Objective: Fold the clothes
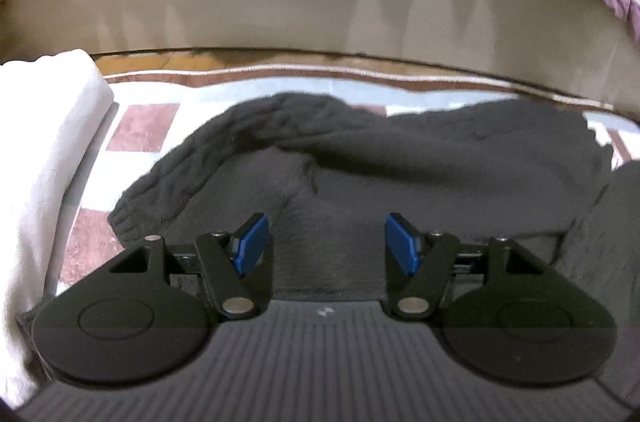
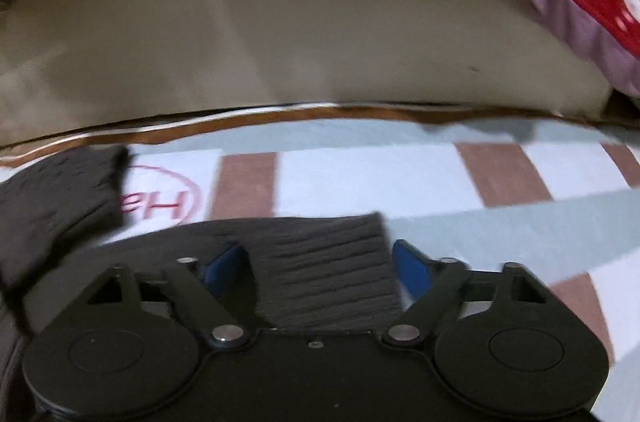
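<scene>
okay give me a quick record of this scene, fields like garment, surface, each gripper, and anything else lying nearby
garment: dark grey knit sweater, rumpled, not yet folded
surface: checked cloth in white, pale blue and dusty pink
left gripper: jaws open over the sweater's body
right gripper: jaws open, ribbed hem between them
nearby: white fabric left of the sweater

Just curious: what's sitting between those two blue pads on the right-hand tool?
The ribbed hem of the dark sweater lies between the open right gripper fingers, seen in the right wrist view.
</scene>
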`<action>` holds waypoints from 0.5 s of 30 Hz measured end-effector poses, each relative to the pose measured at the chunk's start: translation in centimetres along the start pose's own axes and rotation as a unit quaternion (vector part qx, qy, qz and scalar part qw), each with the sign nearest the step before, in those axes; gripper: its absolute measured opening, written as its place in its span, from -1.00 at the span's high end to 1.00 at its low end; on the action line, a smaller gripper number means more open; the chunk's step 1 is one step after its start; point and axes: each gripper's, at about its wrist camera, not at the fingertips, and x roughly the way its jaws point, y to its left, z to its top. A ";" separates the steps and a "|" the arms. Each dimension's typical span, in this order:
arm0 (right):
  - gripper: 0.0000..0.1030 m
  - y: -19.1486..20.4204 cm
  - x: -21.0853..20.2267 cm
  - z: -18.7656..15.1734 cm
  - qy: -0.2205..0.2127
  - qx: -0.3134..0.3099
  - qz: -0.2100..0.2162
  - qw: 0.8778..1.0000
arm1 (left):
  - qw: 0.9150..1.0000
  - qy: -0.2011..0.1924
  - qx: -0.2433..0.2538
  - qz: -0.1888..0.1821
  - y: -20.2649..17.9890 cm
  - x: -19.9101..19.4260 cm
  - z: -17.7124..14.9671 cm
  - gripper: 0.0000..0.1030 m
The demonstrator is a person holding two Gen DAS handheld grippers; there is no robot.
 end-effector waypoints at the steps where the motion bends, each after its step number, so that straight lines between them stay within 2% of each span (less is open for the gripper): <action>1: 0.64 0.2 -0.2 0.3 0.003 -0.004 0.012 1.000 | 1.000 0.001 0.000 0.000 0.0 0.4 -0.1 -0.30; 2: 0.73 0.6 -0.5 0.7 0.001 -0.007 0.006 1.000 | 1.000 0.002 0.001 0.001 0.0 0.8 -0.1 -0.32; 6: 0.79 2.2 -2.4 1.6 -0.045 -0.035 -0.068 0.996 | 1.000 0.007 0.002 0.002 -0.1 2.4 -0.4 -0.31; 7: 0.79 2.3 -3.0 1.7 -0.060 -0.037 -0.086 0.994 | 1.000 0.007 0.011 0.005 -0.3 2.7 -0.4 0.30; 8: 0.80 2.1 -3.4 1.8 -0.071 -0.035 -0.101 0.992 | 0.999 0.000 0.041 0.013 -0.8 2.4 -0.3 0.73; 11: 0.81 0.9 -4.7 2.1 -0.098 -0.012 -0.132 0.986 | 0.998 -0.045 0.042 0.023 -0.9 0.3 0.0 0.80; 13: 0.81 0.3 -5.4 2.3 -0.112 0.003 -0.149 0.982 | 0.995 -0.101 -0.013 0.017 0.6 -1.5 -0.5 0.86; 14: 0.81 0.0 -5.7 2.3 -0.118 0.010 -0.161 0.980 | 0.991 -0.126 -0.035 0.020 1.3 -2.2 -0.8 0.99; 15: 0.81 -0.4 -5.8 2.3 -0.122 0.021 -0.172 0.977 | 0.988 -0.144 -0.045 0.032 1.8 -2.2 -1.2 1.00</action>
